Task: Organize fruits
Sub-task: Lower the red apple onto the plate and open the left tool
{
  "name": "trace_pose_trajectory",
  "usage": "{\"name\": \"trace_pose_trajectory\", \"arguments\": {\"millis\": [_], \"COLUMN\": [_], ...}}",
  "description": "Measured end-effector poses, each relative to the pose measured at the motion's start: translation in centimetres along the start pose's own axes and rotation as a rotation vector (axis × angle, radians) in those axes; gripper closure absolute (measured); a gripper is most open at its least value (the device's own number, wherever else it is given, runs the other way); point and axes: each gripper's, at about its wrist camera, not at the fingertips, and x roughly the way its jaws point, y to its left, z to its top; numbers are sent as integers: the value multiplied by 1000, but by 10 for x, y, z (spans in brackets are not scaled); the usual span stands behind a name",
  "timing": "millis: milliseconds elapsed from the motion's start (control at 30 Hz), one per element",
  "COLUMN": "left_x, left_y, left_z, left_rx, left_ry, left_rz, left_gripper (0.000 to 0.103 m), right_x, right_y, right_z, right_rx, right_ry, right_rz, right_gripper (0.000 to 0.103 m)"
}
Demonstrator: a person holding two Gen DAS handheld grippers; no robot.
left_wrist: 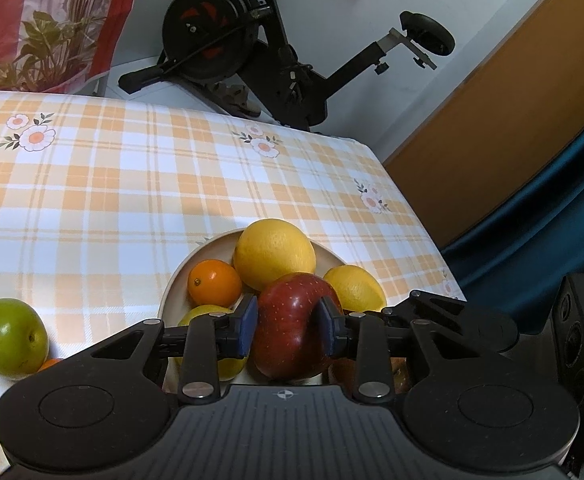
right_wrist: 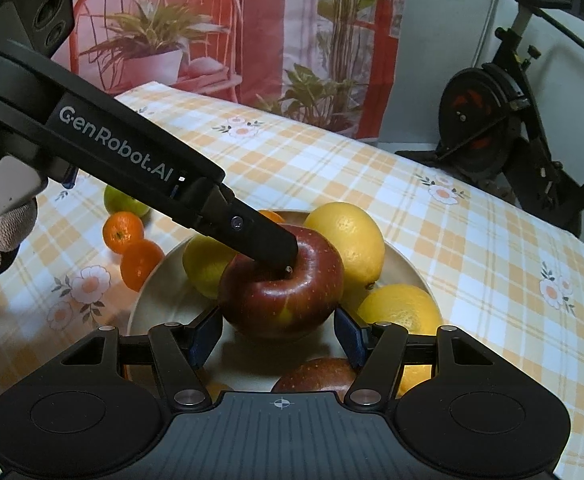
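Note:
A red apple [left_wrist: 292,332] sits between the blue pads [left_wrist: 248,328] of my left gripper [left_wrist: 288,314], which is shut on it over a cream plate [left_wrist: 172,292]. In the right wrist view the left gripper's finger [right_wrist: 268,240] lies across the top of this apple [right_wrist: 280,292]. My right gripper [right_wrist: 278,334] stands open, its pads [right_wrist: 206,338] flanking the apple's near underside, and I see no pressing. The plate [right_wrist: 410,268] also holds several yellow citrus fruits [left_wrist: 274,252], a mandarin [left_wrist: 214,284] and a second red apple [right_wrist: 316,374].
A green apple [right_wrist: 122,200] and two mandarins [right_wrist: 122,230] lie on the checked tablecloth [left_wrist: 112,200] left of the plate. A gloved hand [right_wrist: 8,232] holds the left gripper. An exercise bike [left_wrist: 252,40] stands beyond the far table edge, and a teal curtain [left_wrist: 552,220] hangs at the right.

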Motion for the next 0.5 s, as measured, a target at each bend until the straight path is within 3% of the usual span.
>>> {"name": "trace_pose_trajectory", "arguments": {"millis": [500], "left_x": [-4], "left_y": [0], "left_z": [-3], "left_rx": [-3], "left_ry": [4], "left_rz": [21], "left_gripper": [69], "right_x": [4], "right_y": [4], "right_z": [1], "right_rx": [-47], "right_ry": [24], "right_rz": [-19], "right_gripper": [45]}}
